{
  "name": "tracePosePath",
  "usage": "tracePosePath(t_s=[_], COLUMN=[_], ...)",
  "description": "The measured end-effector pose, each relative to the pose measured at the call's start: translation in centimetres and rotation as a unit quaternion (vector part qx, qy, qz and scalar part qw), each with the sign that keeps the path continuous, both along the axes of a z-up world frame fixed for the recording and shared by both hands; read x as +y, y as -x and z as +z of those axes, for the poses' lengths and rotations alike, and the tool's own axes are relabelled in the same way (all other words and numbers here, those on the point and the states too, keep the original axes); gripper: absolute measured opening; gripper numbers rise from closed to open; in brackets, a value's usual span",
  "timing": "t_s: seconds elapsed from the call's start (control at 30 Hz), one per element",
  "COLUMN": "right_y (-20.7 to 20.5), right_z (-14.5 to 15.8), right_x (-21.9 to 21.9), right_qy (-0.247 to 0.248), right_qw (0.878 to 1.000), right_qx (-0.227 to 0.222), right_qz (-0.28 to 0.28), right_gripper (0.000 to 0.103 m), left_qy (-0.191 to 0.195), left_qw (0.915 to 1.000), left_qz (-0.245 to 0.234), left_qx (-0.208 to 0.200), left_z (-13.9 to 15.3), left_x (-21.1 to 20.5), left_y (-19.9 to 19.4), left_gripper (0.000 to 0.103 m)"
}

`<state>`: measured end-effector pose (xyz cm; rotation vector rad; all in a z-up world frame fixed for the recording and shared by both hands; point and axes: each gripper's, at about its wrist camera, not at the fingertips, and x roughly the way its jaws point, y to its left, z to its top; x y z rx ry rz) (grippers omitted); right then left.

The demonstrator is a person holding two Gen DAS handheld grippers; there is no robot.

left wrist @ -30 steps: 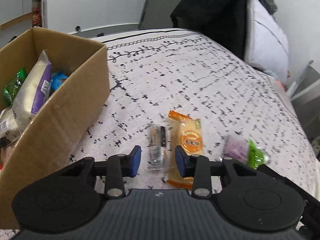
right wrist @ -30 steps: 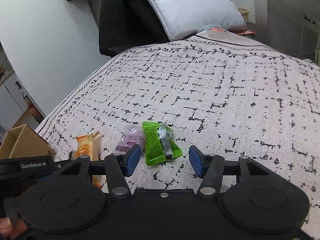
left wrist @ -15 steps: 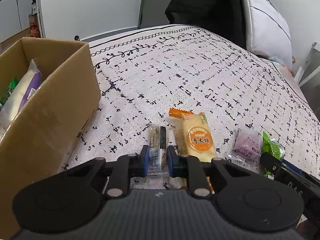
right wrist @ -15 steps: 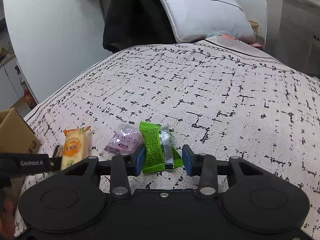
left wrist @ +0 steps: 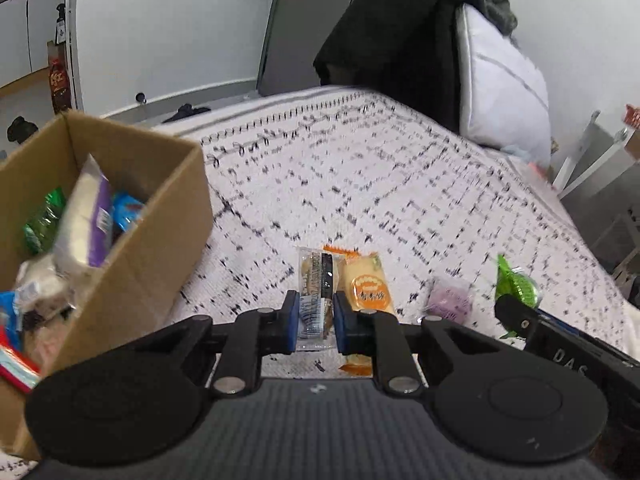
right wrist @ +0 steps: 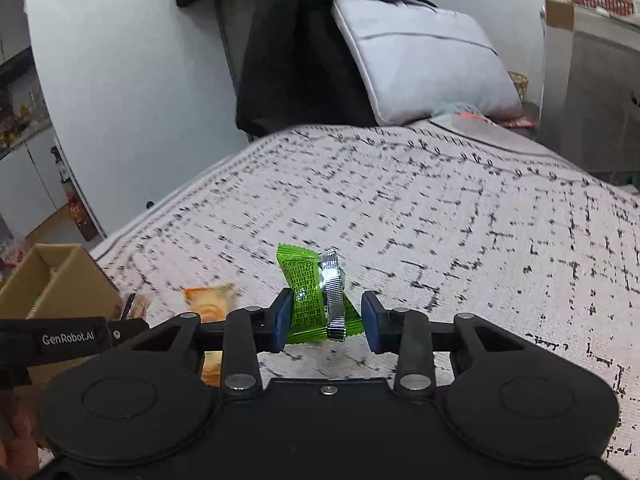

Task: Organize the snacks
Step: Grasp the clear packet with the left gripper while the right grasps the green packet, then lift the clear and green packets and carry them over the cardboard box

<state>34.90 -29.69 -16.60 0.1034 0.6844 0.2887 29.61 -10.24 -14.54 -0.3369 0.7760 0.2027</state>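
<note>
White bedding with a black dashed pattern covers the bed, with a grey pillow and dark clothes at its far end; a cardboard box already holding several packets sits on the left near edge. The left gripper is clamped on a clear packet with a dark bar inside, the blue pads pressing its two long edges near the near end; this packet's long axis runs straight away from the gripper, its far end pointing toward the pillow. Just beside it on the right lies an orange cracker packet, roughly parallel, on the bedding; a purple packet lies further right. The right gripper is closed on a green packet with a silver seam, and the packet appears lifted clear of the bedding, tilted so its upper end leans up and left; its long axis runs roughly away from the gripper. Both held packets look very light, thin and crinkly; the film is probably slick and will buckle under pressure, so a firm pinch across the narrow width, close to the filled middle rather than the flat sealed ends, seems safest; the contents may crumble if squeezed hard.
</note>
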Motion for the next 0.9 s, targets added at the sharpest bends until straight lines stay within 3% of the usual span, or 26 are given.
tracePosePath(t_s=[0.27,0.9], right_y=[2.1,4.9], right_z=[2.7,8.1], right_x=[2.4,7.6], right_qy=[-0.003,-0.042], right_qw=[0.999,0.996], right_qx=[-0.030,-0.058], right_qz=[0.026,0.062], right_gripper=[0.035,0.035], left_qy=[-0.002,0.029], left_qw=[0.9995,0.9969], left_qz=[-0.008,0.040], left_qx=[-0.029,-0.061], left_z=[3.3,7.9], left_x=[1.4,8.6], left_y=[2.5,5.8], left_gripper=[0.017,0.017])
